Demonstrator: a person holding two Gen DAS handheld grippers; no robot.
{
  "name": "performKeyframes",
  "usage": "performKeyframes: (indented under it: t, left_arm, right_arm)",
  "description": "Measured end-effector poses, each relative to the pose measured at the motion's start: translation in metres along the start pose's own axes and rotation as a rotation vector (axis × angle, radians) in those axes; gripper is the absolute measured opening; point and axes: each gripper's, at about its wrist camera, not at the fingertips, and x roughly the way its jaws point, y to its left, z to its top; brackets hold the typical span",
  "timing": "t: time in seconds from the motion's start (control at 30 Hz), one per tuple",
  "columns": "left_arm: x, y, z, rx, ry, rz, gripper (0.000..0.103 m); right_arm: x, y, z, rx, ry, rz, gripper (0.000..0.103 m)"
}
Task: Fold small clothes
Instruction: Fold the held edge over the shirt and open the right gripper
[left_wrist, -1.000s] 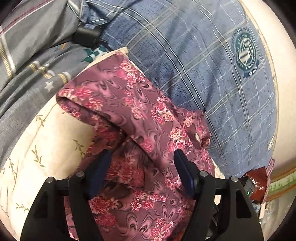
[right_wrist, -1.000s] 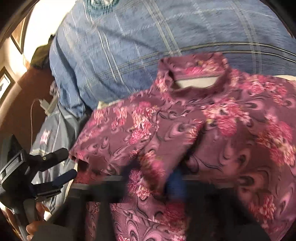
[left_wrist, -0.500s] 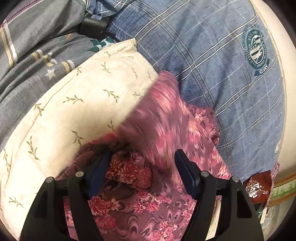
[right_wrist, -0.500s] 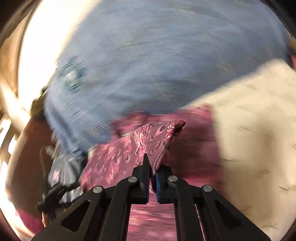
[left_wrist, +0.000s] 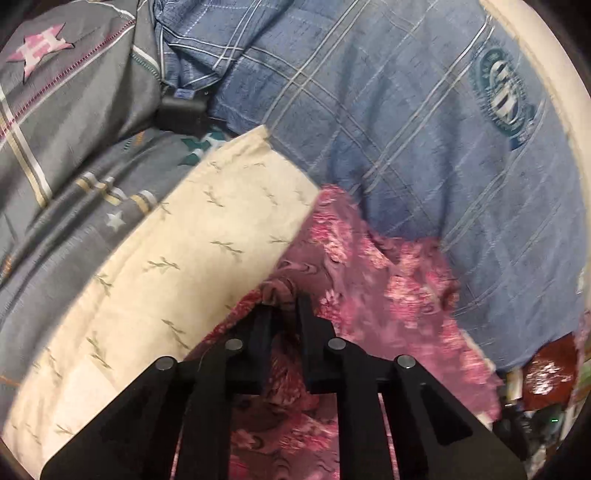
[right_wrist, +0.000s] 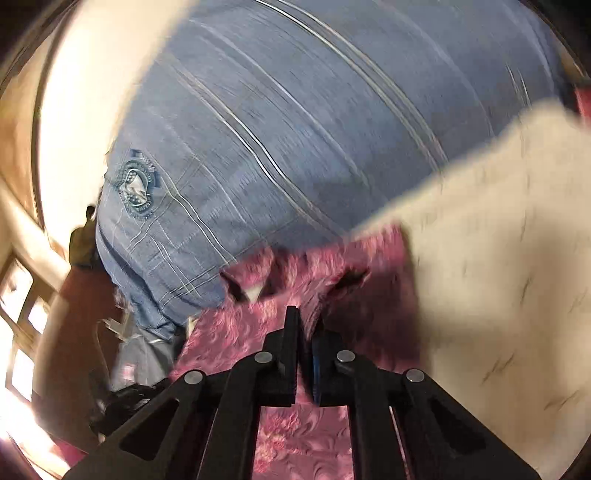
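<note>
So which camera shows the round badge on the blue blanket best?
The left wrist view: the badge on the blue blanket is larger and sharper there. The right wrist view shows the badge too, but smaller and blurred.

No text can be read with certainty. The blue checked cotton cover carries a round teal embroidered crest, but its letters are too small and blurred. In the right wrist view the same crest is also unreadable.
</note>
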Motion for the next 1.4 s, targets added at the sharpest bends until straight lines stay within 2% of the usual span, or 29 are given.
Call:
performKeyframes:
  t: [0.03,0.1,0.13,0.17,0.23,0.27,0.37,0.43,0.47,0.53,0.57,0.63,0.67,0.7,0.73,0.83,0.9,0.93,0.97,1.13,1.27,1.33,1.4]
  left_arm:
    - [0.009,0.004,0.0,-0.013,0.043,0.012,0.011]
    - [0.024,0.011,-0.004,-0.025,0.12,0.042,0.011]
    - [0.023,0.013,-0.006,-0.018,0.128,0.034,0.014]
    - [0.017,0.012,-0.008,0.017,0.137,0.038,0.014]
    - [0.005,0.01,-0.013,0.072,0.154,0.053,0.015]
    - [-0.008,0.009,-0.016,0.102,0.167,0.045,0.015]
    - [-0.038,0.001,-0.02,0.119,0.142,-0.037,0.021]
    - [-0.044,-0.014,-0.022,0.161,0.111,-0.062,0.049]
    - [-0.04,-0.023,-0.024,0.193,0.099,-0.044,0.053]
    - [-0.025,-0.037,-0.029,0.256,0.113,-0.012,0.054]
    - [-0.006,-0.045,-0.036,0.306,0.16,0.006,0.054]
    - [0.023,-0.047,-0.047,0.34,0.234,0.071,0.054]
    - [0.033,-0.049,-0.054,0.375,0.222,0.112,0.054]
    - [0.028,-0.055,-0.058,0.425,0.192,0.135,0.055]
    - [0.024,-0.061,-0.061,0.463,0.194,0.153,0.055]
    - [0.004,-0.065,-0.067,0.511,0.239,0.124,0.055]
    - [-0.018,-0.052,-0.071,0.517,0.258,0.107,0.056]
    - [-0.028,-0.043,-0.074,0.517,0.268,0.114,0.059]
    - [-0.038,-0.029,-0.077,0.511,0.28,0.125,0.061]
    - [-0.084,0.054,-0.098,0.424,0.354,0.152,0.062]
    - [-0.113,0.119,-0.127,0.337,0.397,0.168,0.062]
    - [-0.122,0.14,-0.142,0.29,0.42,0.116,0.062]
    - [-0.123,0.162,-0.156,0.226,0.458,0.048,0.062]
  right_arm:
    - [0.005,-0.001,0.001,-0.03,0.019,-0.036,0.005]
    - [0.025,-0.013,-0.006,-0.045,0.121,-0.126,0.006]
    - [0.04,-0.022,-0.015,-0.06,0.215,-0.188,0.006]
    - [0.042,-0.027,-0.021,-0.059,0.236,-0.181,0.005]
    - [0.021,-0.027,-0.02,-0.036,0.189,-0.183,0.014]
    - [0.012,-0.025,-0.019,-0.024,0.175,-0.198,0.015]
    - [-0.021,-0.011,-0.015,-0.047,0.079,-0.133,0.015]
    - [-0.024,0.0,-0.016,-0.096,0.065,-0.105,0.023]
    - [-0.02,0.005,-0.019,-0.122,0.078,-0.106,0.025]
    - [-0.008,0.007,-0.03,-0.12,0.114,-0.12,0.025]
    - [0.0,0.005,-0.036,-0.106,0.143,-0.117,0.025]
    - [0.021,-0.009,-0.054,-0.099,0.234,-0.171,0.02]
    - [0.02,-0.012,-0.06,-0.105,0.202,-0.152,0.02]
    - [0.014,-0.011,-0.062,-0.114,0.186,-0.149,0.02]
    - [0.013,-0.009,-0.061,-0.113,0.209,-0.158,0.022]
    - [0.006,-0.003,-0.059,-0.114,0.264,-0.173,0.029]
    - [-0.007,-0.001,-0.066,-0.117,0.304,-0.168,0.034]
    - [-0.014,-0.002,-0.073,-0.112,0.326,-0.168,0.045]
    - [-0.021,-0.004,-0.082,-0.108,0.347,-0.176,0.048]
    - [-0.076,-0.009,-0.135,-0.127,0.382,-0.136,0.048]
    - [-0.125,-0.019,-0.169,-0.112,0.385,-0.166,0.049]
    - [-0.145,-0.028,-0.183,-0.1,0.385,-0.231,0.056]
    - [-0.156,-0.038,-0.196,-0.074,0.411,-0.225,0.056]
